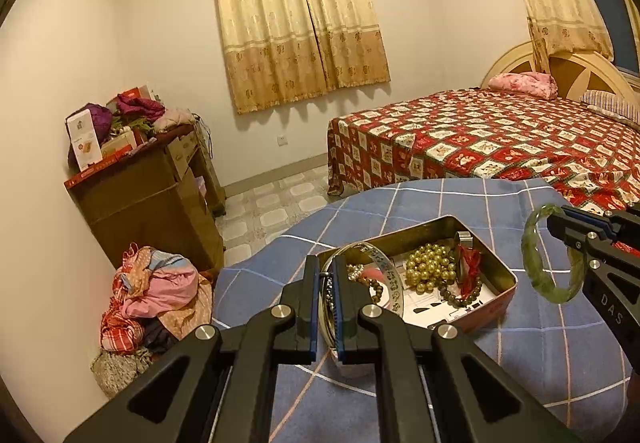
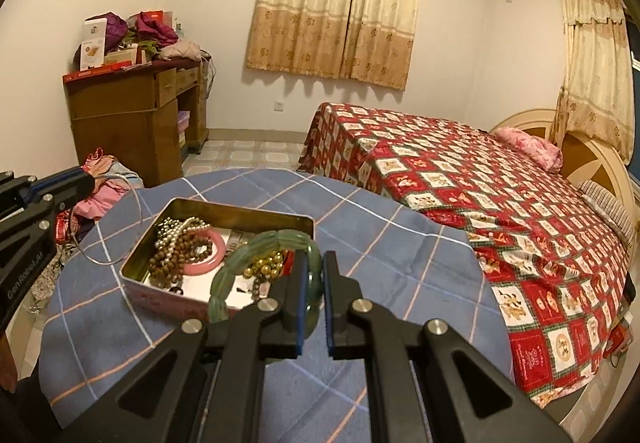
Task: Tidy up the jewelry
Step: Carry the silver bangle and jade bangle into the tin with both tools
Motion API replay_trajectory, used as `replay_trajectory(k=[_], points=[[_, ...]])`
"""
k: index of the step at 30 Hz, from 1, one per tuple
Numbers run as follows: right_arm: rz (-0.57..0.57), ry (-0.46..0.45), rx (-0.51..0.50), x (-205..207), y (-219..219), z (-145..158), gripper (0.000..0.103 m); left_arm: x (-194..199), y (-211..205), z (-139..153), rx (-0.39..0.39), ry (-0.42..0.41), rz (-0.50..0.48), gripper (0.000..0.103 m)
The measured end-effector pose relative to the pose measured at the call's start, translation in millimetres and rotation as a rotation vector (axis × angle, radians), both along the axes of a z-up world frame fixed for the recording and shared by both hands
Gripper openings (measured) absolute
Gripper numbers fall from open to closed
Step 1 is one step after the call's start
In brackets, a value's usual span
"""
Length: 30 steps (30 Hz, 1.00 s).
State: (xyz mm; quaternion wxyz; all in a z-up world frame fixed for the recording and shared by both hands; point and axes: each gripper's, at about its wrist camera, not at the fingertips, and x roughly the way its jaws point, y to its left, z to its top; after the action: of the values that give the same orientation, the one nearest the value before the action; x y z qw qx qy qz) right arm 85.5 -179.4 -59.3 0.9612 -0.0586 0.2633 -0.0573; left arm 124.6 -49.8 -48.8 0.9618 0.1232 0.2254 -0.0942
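Note:
An open metal tin (image 1: 502, 297) (image 2: 136, 263) sits on a blue checked cloth and holds gold beads (image 1: 432, 267), brown bead strands (image 2: 180, 247), a pink bangle (image 2: 218, 259) and a red-tasselled piece (image 1: 468, 263). My left gripper (image 1: 326, 275) is shut on a thin silver bangle (image 1: 390, 275), held over the tin's left end; the bangle also shows in the right wrist view (image 2: 138, 203). My right gripper (image 2: 314, 271) is shut on a green jade bangle (image 2: 240, 263) (image 1: 534, 263), held above the cloth to the right of the tin.
The blue cloth (image 2: 380, 243) covers a round table. A bed with a red patchwork cover (image 2: 500, 195) stands behind it on the right. A brown desk piled with boxes and clothes (image 2: 132, 99) stands at the left wall, with a heap of clothes (image 1: 156, 295) on the floor.

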Motion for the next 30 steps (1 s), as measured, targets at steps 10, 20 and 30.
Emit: replay_trajectory(k=[10,20,30], points=[[-0.007,0.011,-0.008,19,-1,2,0.008,19,-5,2,0.004,0.007,0.005,0.005],[0.000,0.014,-0.048,41,4,2,0.008,37,-12,2,0.015,0.011,0.005,0.005],[0.010,0.015,-0.069,61,10,9,0.008,57,-18,0,0.035,0.004,0.019,0.005]])
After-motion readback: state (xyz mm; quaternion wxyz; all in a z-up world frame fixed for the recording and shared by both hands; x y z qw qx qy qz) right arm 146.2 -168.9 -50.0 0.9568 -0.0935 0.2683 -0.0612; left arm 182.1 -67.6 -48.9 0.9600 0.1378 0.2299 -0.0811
